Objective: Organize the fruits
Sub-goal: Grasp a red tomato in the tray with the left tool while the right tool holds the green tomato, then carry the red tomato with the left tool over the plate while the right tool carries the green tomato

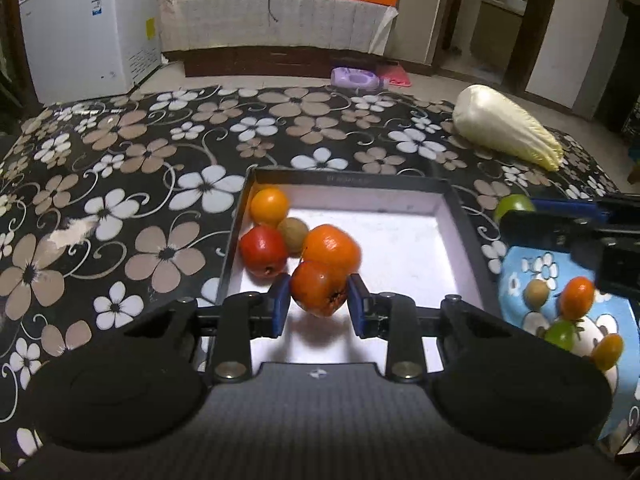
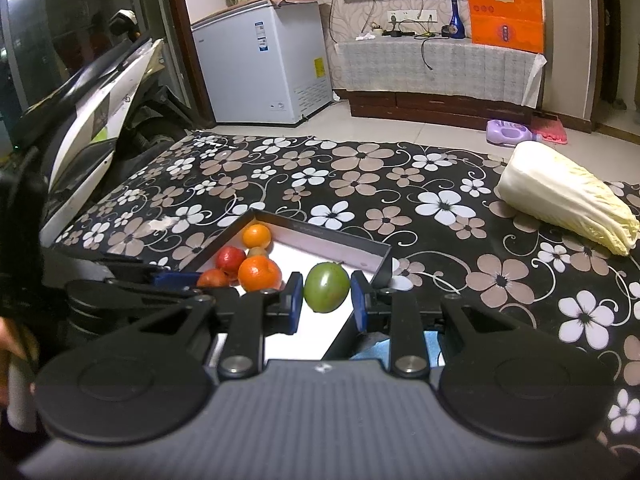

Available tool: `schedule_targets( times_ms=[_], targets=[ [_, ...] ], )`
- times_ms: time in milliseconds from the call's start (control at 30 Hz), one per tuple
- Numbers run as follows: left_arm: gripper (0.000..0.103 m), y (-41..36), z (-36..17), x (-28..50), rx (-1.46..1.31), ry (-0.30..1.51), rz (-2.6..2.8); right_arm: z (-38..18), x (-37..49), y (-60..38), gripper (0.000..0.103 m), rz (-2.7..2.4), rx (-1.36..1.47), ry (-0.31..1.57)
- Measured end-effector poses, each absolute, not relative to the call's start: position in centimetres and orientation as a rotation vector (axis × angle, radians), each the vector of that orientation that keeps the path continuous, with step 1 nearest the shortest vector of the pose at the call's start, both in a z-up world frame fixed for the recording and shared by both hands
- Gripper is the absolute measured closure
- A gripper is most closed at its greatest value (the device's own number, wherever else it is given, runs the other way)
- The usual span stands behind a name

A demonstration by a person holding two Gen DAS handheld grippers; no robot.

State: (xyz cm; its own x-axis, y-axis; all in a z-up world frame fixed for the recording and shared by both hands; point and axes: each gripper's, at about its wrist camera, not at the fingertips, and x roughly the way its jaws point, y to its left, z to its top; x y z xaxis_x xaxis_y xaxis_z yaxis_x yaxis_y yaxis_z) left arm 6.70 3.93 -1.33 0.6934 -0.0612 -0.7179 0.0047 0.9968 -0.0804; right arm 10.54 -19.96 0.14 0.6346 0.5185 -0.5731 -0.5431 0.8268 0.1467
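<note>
My left tongs (image 1: pixel 319 305) pinch a red-orange fruit (image 1: pixel 319 293) over the near edge of the black tray (image 1: pixel 466 216), its white floor beneath. At the tray's far-left corner I see an orange (image 1: pixel 269 205), a red fruit (image 1: pixel 263 251), a brown one (image 1: pixel 294 235) and a bigger orange (image 1: pixel 332 249). My right tongs (image 2: pixel 326 300) clamp a green fruit (image 2: pixel 327 287) above the tray's right side. A cabbage (image 1: pixel 506 130) lies far right on the flowered worktop (image 1: pixel 120 168).

The tablecloth (image 1: pixel 132 184) looked like smooth, faintly glossy printed plastic. On it, the box (image 1: pixel 466 216) seemed matt black card, white inside. Beside the box, the plate (image 1: pixel 520 264) appeared glazed. The red fruit (image 1: pixel 320 294) shone, waxy-skinned.
</note>
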Motion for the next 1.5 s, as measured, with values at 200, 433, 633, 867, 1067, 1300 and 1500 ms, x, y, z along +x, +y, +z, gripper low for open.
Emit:
schedule_targets(
  times_ms=[200, 433, 633, 867, 1067, 1300, 1500],
  targets=[
    [0.067, 2.1, -0.3, 6.4, -0.055, 0.783, -0.075, 0.2, 10.4, -20.0, 0.074, 0.603, -0.042, 0.634],
    [0.067, 0.7, 0.0, 6.3, -0.044, 0.776, -0.098, 0.5, 10.0, -20.8, 0.074, 0.599, -0.030, 0.627],
    [0.067, -0.6, 0.4, 6.2, -0.039, 0.764, -0.120, 0.6, 9.8, -21.9, 0.074, 0.587, -0.026, 0.626],
    [0.067, -2.9, 0.7, 6.3, -0.026, 0.750, -0.166, 0.7, 9.6, -23.6, 0.074, 0.568, -0.012, 0.621],
    [0.067, -5.1, 0.7, 6.1, -0.016, 0.744, -0.207, 0.7, 9.4, -25.2, 0.074, 0.545, -0.007, 0.625],
    [0.067, -7.4, 0.5, 6.1, -0.006, 0.748, -0.254, 0.6, 9.2, -27.0, 0.074, 0.516, -0.003, 0.630],
    [0.067, -9.1, 0.0, 6.1, 0.003, 0.758, -0.293, 0.3, 9.1, -28.4, 0.074, 0.494, -0.003, 0.643]
  ],
)
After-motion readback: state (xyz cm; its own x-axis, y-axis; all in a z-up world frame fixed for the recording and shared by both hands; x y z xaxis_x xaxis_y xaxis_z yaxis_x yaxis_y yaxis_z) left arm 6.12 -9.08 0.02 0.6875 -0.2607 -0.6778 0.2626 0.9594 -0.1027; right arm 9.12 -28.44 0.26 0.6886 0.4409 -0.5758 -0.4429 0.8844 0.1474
